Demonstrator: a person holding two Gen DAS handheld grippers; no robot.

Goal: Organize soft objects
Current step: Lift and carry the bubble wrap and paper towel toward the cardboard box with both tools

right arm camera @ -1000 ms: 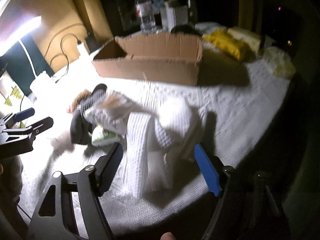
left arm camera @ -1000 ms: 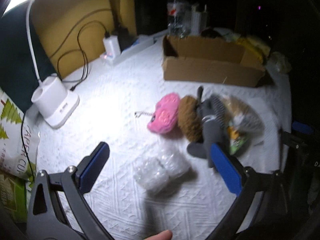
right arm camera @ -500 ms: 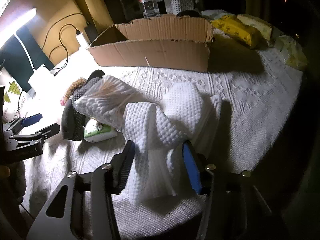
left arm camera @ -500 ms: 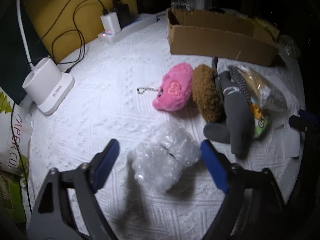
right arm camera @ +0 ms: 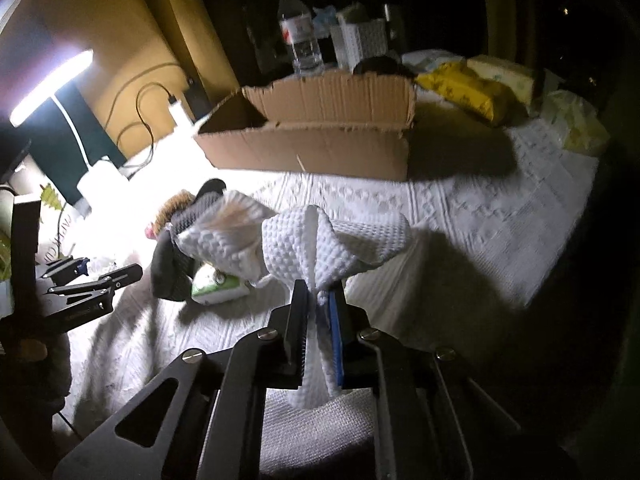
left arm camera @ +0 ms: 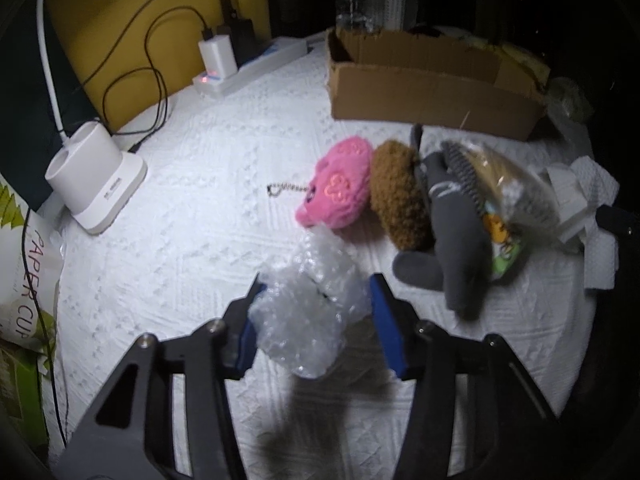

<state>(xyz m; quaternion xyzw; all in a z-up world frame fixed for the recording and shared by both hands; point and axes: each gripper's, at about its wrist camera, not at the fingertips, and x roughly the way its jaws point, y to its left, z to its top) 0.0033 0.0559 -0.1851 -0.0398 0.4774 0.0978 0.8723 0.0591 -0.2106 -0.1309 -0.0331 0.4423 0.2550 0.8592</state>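
Your left gripper [left arm camera: 316, 312] points down at the desk [left arm camera: 208, 216], which is covered with a white textured cloth. A crumpled wad of bubble wrap [left arm camera: 310, 304] sits between its blue-padded jaws. The jaws are closing on it, and both pads already lie against its sides.

Your right gripper [right arm camera: 318, 316] has its jaws nearly together, clamped on a bunched fold of the white waffle-weave towel [right arm camera: 320, 252]. The towel fans out above the pinch, and its lower end hangs down between the fingers.

Just past the bubble wrap lies a row of soft things touching one another: a pink plush keychain [left arm camera: 340, 188], a brown fuzzy plush [left arm camera: 394, 196], a grey plush toy [left arm camera: 456, 240], and a clear bag [left arm camera: 504, 196] holding grey knitwear. The cardboard box [left arm camera: 424, 88] stands open at the far side of the desk, well apart from both grippers. A white lamp base [left arm camera: 96, 176] sits to the left.
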